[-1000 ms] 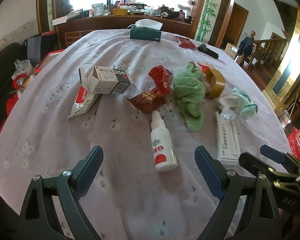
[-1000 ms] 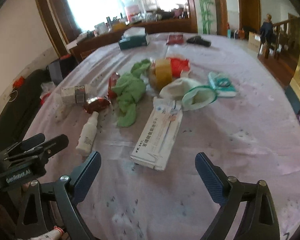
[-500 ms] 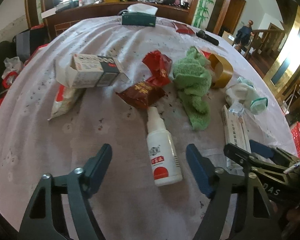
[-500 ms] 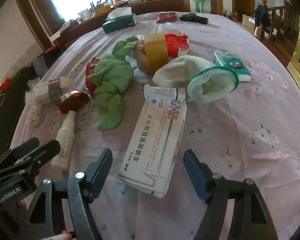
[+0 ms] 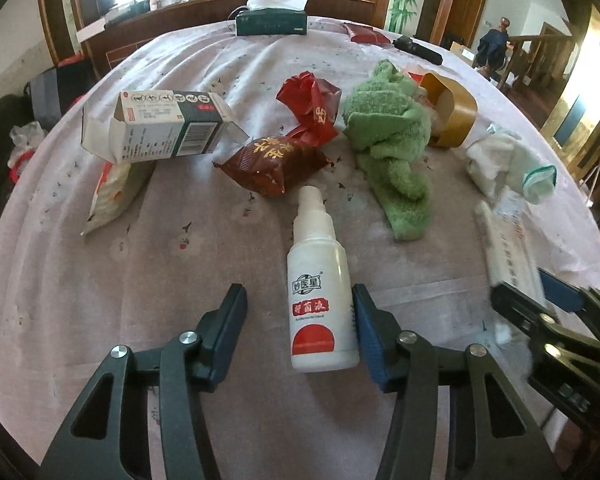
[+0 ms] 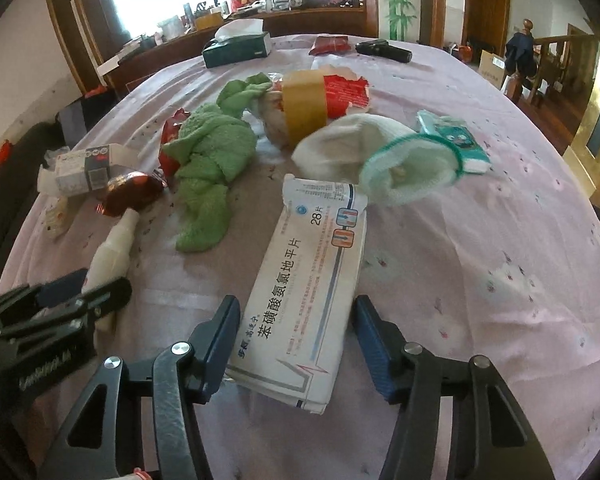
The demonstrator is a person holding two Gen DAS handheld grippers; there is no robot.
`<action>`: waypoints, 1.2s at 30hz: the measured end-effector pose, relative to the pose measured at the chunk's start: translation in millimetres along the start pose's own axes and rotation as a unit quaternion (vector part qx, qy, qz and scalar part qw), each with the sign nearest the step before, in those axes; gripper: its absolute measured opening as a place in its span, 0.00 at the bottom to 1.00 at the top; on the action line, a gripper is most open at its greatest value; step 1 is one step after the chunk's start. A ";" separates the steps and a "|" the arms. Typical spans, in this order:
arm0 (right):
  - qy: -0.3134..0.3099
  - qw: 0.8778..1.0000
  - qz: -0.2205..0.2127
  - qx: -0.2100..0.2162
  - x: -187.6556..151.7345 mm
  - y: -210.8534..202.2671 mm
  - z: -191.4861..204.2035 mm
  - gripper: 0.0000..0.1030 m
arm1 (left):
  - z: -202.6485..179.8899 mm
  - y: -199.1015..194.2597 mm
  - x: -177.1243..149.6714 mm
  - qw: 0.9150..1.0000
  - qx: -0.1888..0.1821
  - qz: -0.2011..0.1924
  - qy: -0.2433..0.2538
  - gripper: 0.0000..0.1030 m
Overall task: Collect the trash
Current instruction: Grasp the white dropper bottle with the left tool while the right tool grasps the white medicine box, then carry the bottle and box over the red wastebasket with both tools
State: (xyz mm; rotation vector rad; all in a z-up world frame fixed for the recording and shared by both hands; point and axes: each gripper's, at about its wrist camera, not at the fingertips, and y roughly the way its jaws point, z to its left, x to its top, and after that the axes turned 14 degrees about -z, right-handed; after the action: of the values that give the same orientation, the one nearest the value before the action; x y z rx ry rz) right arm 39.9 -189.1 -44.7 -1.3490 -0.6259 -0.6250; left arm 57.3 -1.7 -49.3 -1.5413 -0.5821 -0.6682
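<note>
Round table [image 5: 80, 280] draped in a pale pink floral cloth, littered across its middle. Dark green tissue box [image 5: 271, 23] at the far edge, with a red packet [image 5: 366, 33] and a black remote-like object [image 5: 417, 49] near it.

Toward the centre, a crumpled green towel [image 5: 392, 140]; just beside it a roll of brown tape [image 5: 454, 114] standing on edge. White sock with a green cuff [image 6: 404, 164] lying beside the tape roll, a teal tissue pack [image 6: 454, 142] touching its far side. At the left, an opened medicine carton [image 5: 160, 128] resting partly on a white snack bag [image 5: 112, 196]. Brown foil snack packet [image 5: 272, 160] and crumpled red wrapper [image 5: 312, 106] between carton and towel.

White medicine box with blue print [image 6: 308, 300] lying flat, near end between the jaws of the right gripper [image 6: 296, 340]; jaws closing, both pads just short of the box sides, not yet gripping.

White spray bottle with a red label [image 5: 320, 304] lying on its side, nozzle pointing toward the brown packet, base between the jaws of the left gripper [image 5: 300, 336]; jaws closing, right pad at or nearly at the bottle's side, left pad clearly apart from it, so no grasp yet.
</note>
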 end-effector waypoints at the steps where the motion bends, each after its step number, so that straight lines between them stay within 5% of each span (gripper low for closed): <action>1: 0.003 1.000 -0.001 0.003 -2.1 -3.2 -2.3 0.59 | -2.1 -0.2 -1.0 1.000 0.005 -0.002 0.005 0.50; 3: 0.013 1.000 -0.003 0.015 -8.0 -11.8 -9.5 0.59 | -4.7 -0.5 -1.3 1.000 0.009 -0.007 0.011 0.44; 5: 0.021 0.999 -0.006 0.027 -12.8 -18.0 -13.8 0.58 | -6.6 -2.2 -1.3 1.000 0.006 -0.009 0.012 0.28; 12: 0.067 0.994 -0.047 0.073 -21.3 -50.8 -35.6 0.58 | -5.5 -16.8 -6.9 0.999 -0.023 -0.007 -0.029 0.28; 18: 0.093 0.987 -0.099 0.083 -17.4 -88.8 -56.3 0.58 | -29.1 -48.6 0.1 0.997 -0.052 -0.042 -0.038 0.28; 26: 0.127 0.972 -0.190 0.047 -15.2 -158.2 -100.6 0.59 | -101.0 -89.3 20.0 0.989 -0.134 -0.068 -0.005 0.28; 36: 0.163 0.949 -0.266 -0.046 -29.5 -240.3 -164.1 0.59 | -219.9 -142.3 34.0 0.959 -0.250 -0.113 0.069 0.28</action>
State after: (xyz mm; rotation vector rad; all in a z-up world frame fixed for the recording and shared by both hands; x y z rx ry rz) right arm -146.4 -378.0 78.3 -1.1229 -0.6965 -1.3005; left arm -35.9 -210.9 82.3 -1.8891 -0.5100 -1.1551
